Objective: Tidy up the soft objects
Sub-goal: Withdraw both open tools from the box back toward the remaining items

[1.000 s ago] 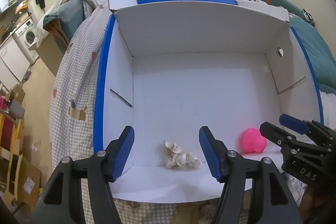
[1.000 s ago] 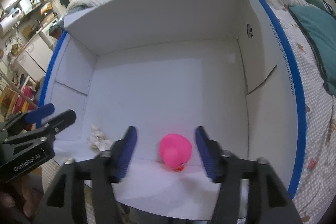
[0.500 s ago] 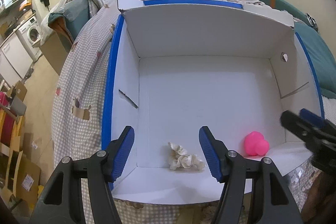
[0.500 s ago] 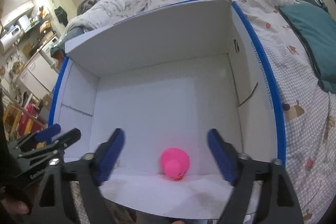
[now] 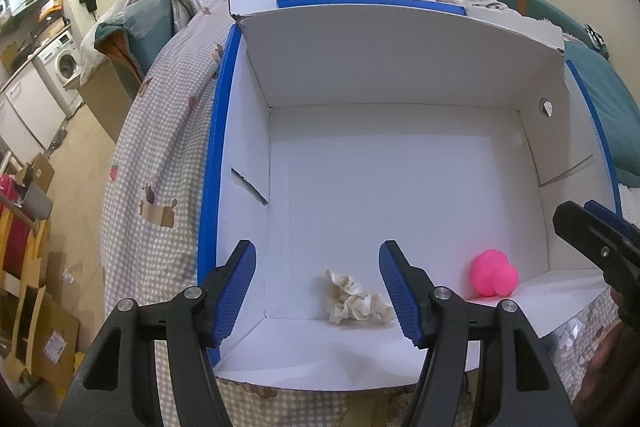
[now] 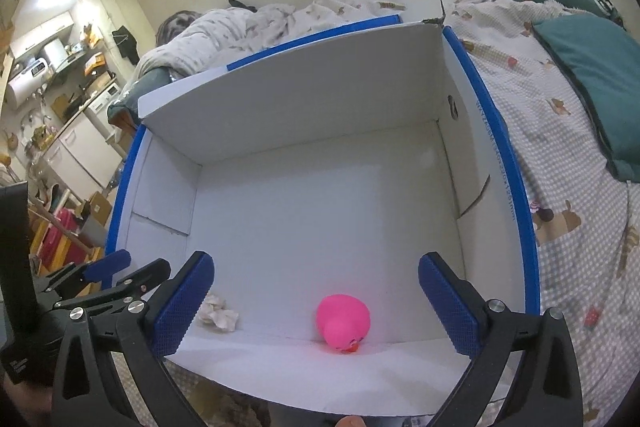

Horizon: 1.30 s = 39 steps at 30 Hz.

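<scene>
both grippers' fingers spread, grasping nothing, above the pink duck (image 6: 343,321) (in the box (image 6: 304,107)).

I see small blue print along the box (image 6: 494,163) right wall's rim, too tiny for me to read.

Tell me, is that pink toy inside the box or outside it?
Inside. The pink toy lies on the white box floor by the near wall, untouched.
</scene>
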Each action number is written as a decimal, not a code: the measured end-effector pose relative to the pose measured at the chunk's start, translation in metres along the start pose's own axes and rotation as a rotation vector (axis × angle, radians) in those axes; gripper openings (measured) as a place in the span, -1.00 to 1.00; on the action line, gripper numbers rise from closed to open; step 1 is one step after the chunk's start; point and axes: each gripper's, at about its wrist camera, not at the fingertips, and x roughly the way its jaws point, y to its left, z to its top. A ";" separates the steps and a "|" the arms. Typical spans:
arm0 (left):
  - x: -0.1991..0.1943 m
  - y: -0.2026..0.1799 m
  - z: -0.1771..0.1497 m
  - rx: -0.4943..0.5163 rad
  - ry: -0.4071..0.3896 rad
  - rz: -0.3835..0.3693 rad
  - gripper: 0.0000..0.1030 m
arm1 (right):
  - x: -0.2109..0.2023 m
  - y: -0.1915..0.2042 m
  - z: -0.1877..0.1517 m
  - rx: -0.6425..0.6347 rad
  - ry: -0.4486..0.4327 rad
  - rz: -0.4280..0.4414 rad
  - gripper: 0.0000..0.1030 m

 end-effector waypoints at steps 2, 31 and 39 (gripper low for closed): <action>-0.002 0.001 0.000 -0.006 -0.002 0.001 0.18 | 0.000 0.000 0.000 0.008 -0.003 0.007 1.00; -0.082 0.036 -0.077 -0.093 0.002 -0.004 0.19 | -0.072 0.005 -0.072 -0.002 -0.018 -0.066 1.00; -0.070 0.045 -0.105 -0.138 0.108 0.031 0.19 | -0.068 0.005 -0.102 0.001 0.130 -0.115 1.00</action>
